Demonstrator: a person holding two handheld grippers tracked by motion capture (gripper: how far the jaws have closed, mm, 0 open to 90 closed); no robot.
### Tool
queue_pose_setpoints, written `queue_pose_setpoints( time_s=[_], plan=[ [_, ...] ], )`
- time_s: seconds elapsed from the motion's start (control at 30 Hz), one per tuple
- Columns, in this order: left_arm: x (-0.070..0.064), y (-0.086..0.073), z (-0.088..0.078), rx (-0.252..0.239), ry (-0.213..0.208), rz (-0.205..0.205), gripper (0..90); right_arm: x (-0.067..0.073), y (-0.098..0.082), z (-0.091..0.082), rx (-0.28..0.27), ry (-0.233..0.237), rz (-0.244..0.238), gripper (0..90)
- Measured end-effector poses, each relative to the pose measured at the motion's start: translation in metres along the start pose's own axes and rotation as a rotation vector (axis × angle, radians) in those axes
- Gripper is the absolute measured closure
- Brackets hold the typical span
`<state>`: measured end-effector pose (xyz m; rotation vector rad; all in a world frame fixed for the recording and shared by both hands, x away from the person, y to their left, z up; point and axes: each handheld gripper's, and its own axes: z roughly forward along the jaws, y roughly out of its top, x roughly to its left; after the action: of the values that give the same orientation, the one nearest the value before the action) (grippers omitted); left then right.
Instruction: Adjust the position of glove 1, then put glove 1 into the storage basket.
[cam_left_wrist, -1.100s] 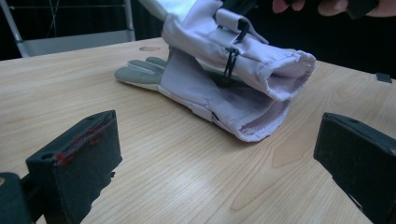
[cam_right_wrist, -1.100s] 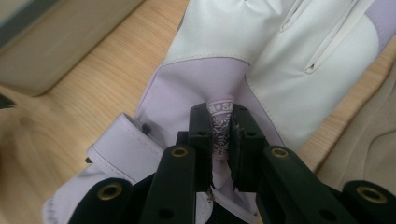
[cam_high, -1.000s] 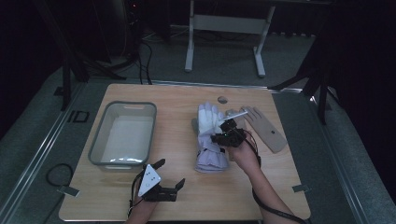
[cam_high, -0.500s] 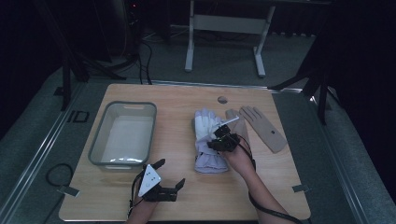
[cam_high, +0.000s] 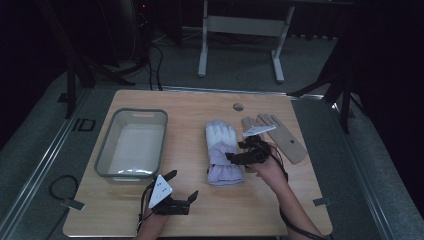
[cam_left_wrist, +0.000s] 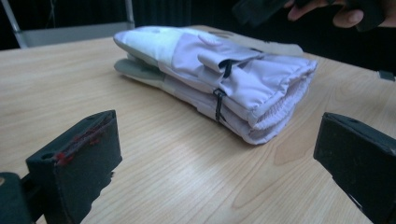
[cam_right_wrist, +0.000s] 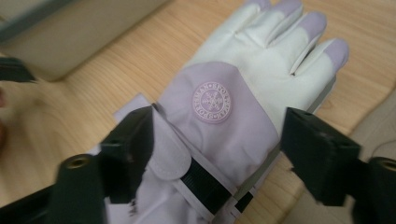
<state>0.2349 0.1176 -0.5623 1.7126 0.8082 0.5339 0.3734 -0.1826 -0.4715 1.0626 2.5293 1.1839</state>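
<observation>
A pair of lilac-and-white padded fabric winter gloves (cam_high: 222, 152) is lying stacked one on the other near the middle of the light wooden table (cam_high: 195, 220), fingers pointing to the far side and cuffs towards the near edge. The right gripper (cam_high: 243, 154) is hovering over the top glove's wrist, its jaws having just been opening; they are now standing spread on either side of the glove without pressing it. A round lilac rubber badge (cam_right_wrist: 213, 101) with a snowflake is sitting on the back of the hand; its ring of lettering is too small to read. The left gripper (cam_high: 176, 192) is resting near the table's near edge, jaws spread with nothing between them. A beige flat glove (cam_high: 280, 135) is lying just right of the pair, and a grey plastic tub (cam_high: 131, 144) is standing to the left.
</observation>
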Motion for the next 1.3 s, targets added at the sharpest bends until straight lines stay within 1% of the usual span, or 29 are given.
queue_pose_setpoints(
  time_s=[0.03,0.1,0.17,0.2,0.23,0.27,0.3,0.37,0.43,0.5,0.53,0.6,0.63,0.67,0.7,0.73,0.77,0.8,0.83,0.9,0.97,1.03,1.07,1.1,1.17,1.2,1.23,1.27,1.3],
  plan=[
    [0.000,0.000,0.000,0.000,0.000,0.000,0.6,-0.003,-0.003,-0.003,-0.017,0.023,-0.010,21.1],
    [0.000,0.002,0.004,0.034,-0.022,0.005,0.7,-0.007,-0.008,-0.004,-0.027,0.043,-0.028,14.4],
    [0.000,0.002,0.005,0.053,-0.037,0.015,0.6,-0.013,-0.014,-0.007,-0.064,0.080,-0.036,14.7],
    [0.000,0.003,0.006,0.066,-0.042,0.013,0.7,-0.015,-0.017,-0.008,-0.085,0.086,-0.046,14.6],
    [0.001,0.003,0.007,0.073,-0.054,0.006,0.6,-0.016,-0.020,-0.010,-0.101,0.073,-0.062,14.6],
    [0.001,0.003,0.007,0.073,-0.054,0.006,0.7,-0.016,-0.020,-0.010,-0.101,0.073,-0.062,14.6],
    [0.002,0.003,0.007,0.073,-0.058,0.005,0.7,-0.017,-0.024,-0.013,-0.125,0.057,-0.087,14.5],
    [0.002,0.004,0.008,0.081,-0.062,0.005,2.5,-0.017,-0.030,-0.019,-0.153,0.026,-0.107,14.3],
    [0.002,0.008,0.009,0.064,-0.077,-0.009,2.8,-0.017,-0.034,-0.024,-0.171,0.001,-0.128,14.4],
    [-0.001,0.016,0.009,0.060,-0.088,-0.009,2.8,-0.017,-0.035,-0.028,-0.169,0.014,-0.121,14.4],
    [-0.002,0.020,0.011,0.060,-0.094,-0.019,2.8,-0.018,-0.036,-0.030,-0.179,0.001,-0.119,14.4],
    [-0.003,0.023,0.012,0.067,-0.098,-0.027,2.8,-0.018,-0.036,-0.032,-0.193,-0.001,-0.115,14.2],
    [-0.003,0.027,0.014,0.076,-0.107,-0.037,2.6,-0.020,-0.035,-0.035,-0.210,-0.005,-0.082,13.9],
    [-0.004,0.031,0.017,0.083,-0.123,-0.043,2.6,-0.020,-0.035,-0.035,-0.210,-0.005,-0.082,13.9],
    [-0.004,0.035,0.019,0.090,-0.125,-0.045,2.6,-0.021,-0.034,-0.035,-0.220,-0.006,-0.072,13.7],
    [-0.005,0.038,0.022,0.097,-0.127,-0.050,2.6,-0.021,-0.033,-0.035,-0.216,-0.005,-0.050,13.4],
    [-0.005,0.042,0.025,0.115,-0.131,-0.052,2.6,-0.022,-0.031,-0.034,-0.206,-0.006,-0.025,13.3],
    [-0.005,0.047,0.029,0.134,-0.140,-0.069,2.6,-0.022,-0.029,-0.031,-0.194,-0.006,-0.007,11.5],
    [-0.005,0.047,0.029,0.134,-0.140,-0.069,2.6,-0.022,-0.028,-0.028,-0.190,-0.009,-0.012,9.6],
    [-0.005,0.055,0.035,0.177,-0.129,-0.056,2.8,-0.021,-0.026,-0.023,-0.188,-0.008,-0.001,9.9],
    [-0.005,0.060,0.039,0.190,-0.115,-0.054,5.2,-0.021,-0.025,-0.019,-0.180,-0.013,-0.001,12.6],
    [-0.007,0.065,0.042,0.183,-0.080,-0.044,9.9,-0.022,-0.024,-0.015,-0.169,-0.033,0.005,17.1],
    [-0.007,0.065,0.042,0.183,-0.080,-0.044,13.0,-0.022,-0.022,-0.012,-0.160,-0.041,0.011,19.1],
    [-0.008,0.072,0.046,0.193,-0.060,-0.047,14.5,-0.023,-0.021,-0.009,-0.156,-0.051,0.024,23.9],
    [-0.008,0.077,0.052,0.218,-0.041,-0.049,15.2,-0.024,-0.019,-0.005,-0.141,-0.060,0.043,32.5],
    [-0.009,0.078,0.054,0.222,-0.028,-0.054,18.3,-0.025,-0.018,-0.003,-0.144,-0.061,0.049,35.8],
    [-0.009,0.079,0.056,0.231,-0.022,-0.057,20.4,-0.026,-0.018,0.000,-0.139,-0.060,0.061,44.8],
    [-0.009,0.079,0.056,0.231,-0.022,-0.057,20.7,-0.026,-0.018,0.000,-0.139,-0.060,0.061,44.8],
    [-0.009,0.080,0.062,0.269,-0.006,-0.074,22.3,-0.028,-0.018,0.004,-0.119,-0.061,0.091,49.1]
  ],
)
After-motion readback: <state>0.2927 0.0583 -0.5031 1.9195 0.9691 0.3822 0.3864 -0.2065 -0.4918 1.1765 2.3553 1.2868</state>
